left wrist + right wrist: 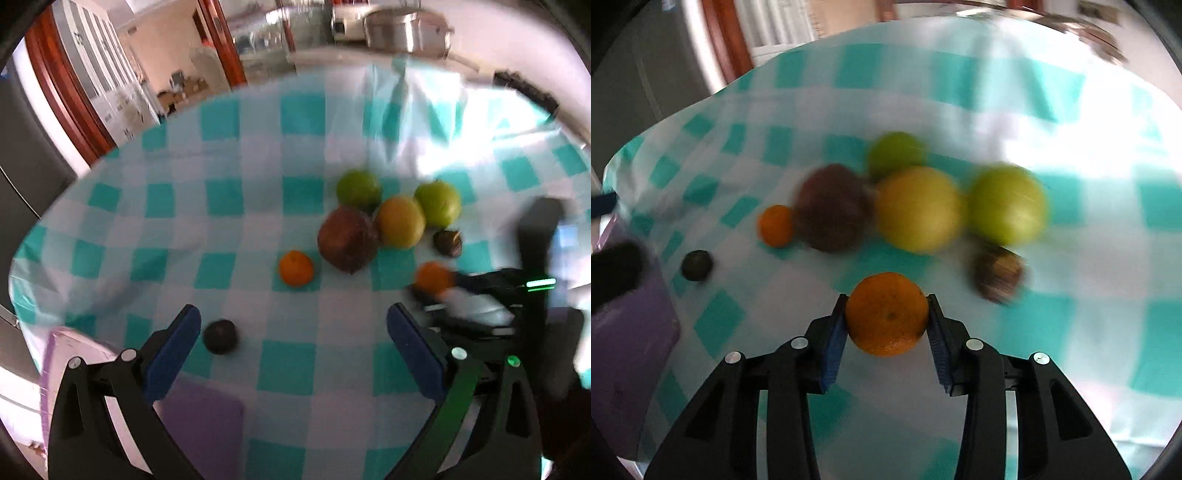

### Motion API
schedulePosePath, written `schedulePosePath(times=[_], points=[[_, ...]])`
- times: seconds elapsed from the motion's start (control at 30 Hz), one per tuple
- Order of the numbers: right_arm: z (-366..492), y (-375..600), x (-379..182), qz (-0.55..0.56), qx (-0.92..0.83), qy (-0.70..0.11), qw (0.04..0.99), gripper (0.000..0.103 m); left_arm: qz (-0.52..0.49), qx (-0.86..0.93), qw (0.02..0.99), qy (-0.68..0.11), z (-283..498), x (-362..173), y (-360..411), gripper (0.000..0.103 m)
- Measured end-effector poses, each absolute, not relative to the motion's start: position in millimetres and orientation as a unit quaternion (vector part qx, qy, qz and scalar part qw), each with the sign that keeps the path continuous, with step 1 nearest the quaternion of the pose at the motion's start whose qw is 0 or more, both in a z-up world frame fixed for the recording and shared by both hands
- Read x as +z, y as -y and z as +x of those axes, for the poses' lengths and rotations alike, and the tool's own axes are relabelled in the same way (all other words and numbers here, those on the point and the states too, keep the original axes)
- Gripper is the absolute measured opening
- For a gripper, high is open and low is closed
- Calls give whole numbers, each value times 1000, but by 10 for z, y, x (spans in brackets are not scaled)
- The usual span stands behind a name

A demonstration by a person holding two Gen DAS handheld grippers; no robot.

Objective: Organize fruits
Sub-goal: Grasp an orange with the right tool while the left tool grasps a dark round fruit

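On the teal-and-white checked cloth (236, 229) lie two green apples (358, 190) (437, 205), a yellow-green fruit (400, 221), a dark red pomegranate (349, 240), a small orange (295, 268), a brown fig-like fruit (447, 242) and a small dark fruit (221, 336). My right gripper (886, 301) is shut on a second orange (886, 314), both blue pads pressing its sides. My left gripper (293, 317) stands open and empty. The small dark fruit sits just inside its left finger (177, 350).
A purple tray (199, 417) lies at the table's near left corner. A metal pot (406, 29) stands beyond the far edge. The cloth's edge drops off on the left, toward a wooden door frame (70, 99). The right wrist view is blurred.
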State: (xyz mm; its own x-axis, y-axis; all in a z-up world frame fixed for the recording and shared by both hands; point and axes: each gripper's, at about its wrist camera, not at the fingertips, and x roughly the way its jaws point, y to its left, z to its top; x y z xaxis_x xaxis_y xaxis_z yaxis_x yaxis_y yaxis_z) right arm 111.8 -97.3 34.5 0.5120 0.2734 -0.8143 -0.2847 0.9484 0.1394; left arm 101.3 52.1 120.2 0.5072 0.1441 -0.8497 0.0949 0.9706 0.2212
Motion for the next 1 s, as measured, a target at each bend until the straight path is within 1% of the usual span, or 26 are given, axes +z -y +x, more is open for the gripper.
schedulePosePath(times=[0.07,0.17,0.2,0.4,0.53,0.57,0.6,0.7,0.73,0.77,0.8,0.83,0.87,1.0], points=[[1034,1195,323,-2,145,-476,868,40,141,35,842,-520,1143,941,-490,101],[921,1375,273,-2,139,-490,861,40,180,97,825,-527,1359,622,-500,100],[891,1399,268,-2,141,-490,860,40,179,113,820,-532,1430,558,-526,100],[863,1411,257,2,140,-489,861,41,106,196,783,-581,1755,416,-958,98],[838,1451,273,3,145,-487,861,41,53,198,731,-652,1900,250,-1259,99],[837,1445,272,3,146,-487,861,41,22,194,710,-676,1932,175,-1372,102],[838,1439,269,3,145,-486,862,42,-1,194,705,-682,1940,182,-1453,102],[835,1455,273,4,146,-486,862,42,-25,179,703,-687,1971,199,-1564,101],[836,1453,272,3,147,-486,862,42,-41,172,709,-683,1948,220,-1602,95],[836,1456,270,2,149,-486,861,42,-54,165,712,-680,1930,241,-1615,91],[840,1453,272,3,149,-486,861,42,-60,157,717,-677,1916,268,-1604,75],[839,1455,275,3,150,-485,861,42,-64,142,724,-672,1909,312,-1566,48],[837,1457,278,3,150,-485,862,42,-69,124,730,-668,1904,370,-1499,36],[832,1459,284,4,150,-483,862,42,-118,54,743,-657,1769,515,-1237,36]])
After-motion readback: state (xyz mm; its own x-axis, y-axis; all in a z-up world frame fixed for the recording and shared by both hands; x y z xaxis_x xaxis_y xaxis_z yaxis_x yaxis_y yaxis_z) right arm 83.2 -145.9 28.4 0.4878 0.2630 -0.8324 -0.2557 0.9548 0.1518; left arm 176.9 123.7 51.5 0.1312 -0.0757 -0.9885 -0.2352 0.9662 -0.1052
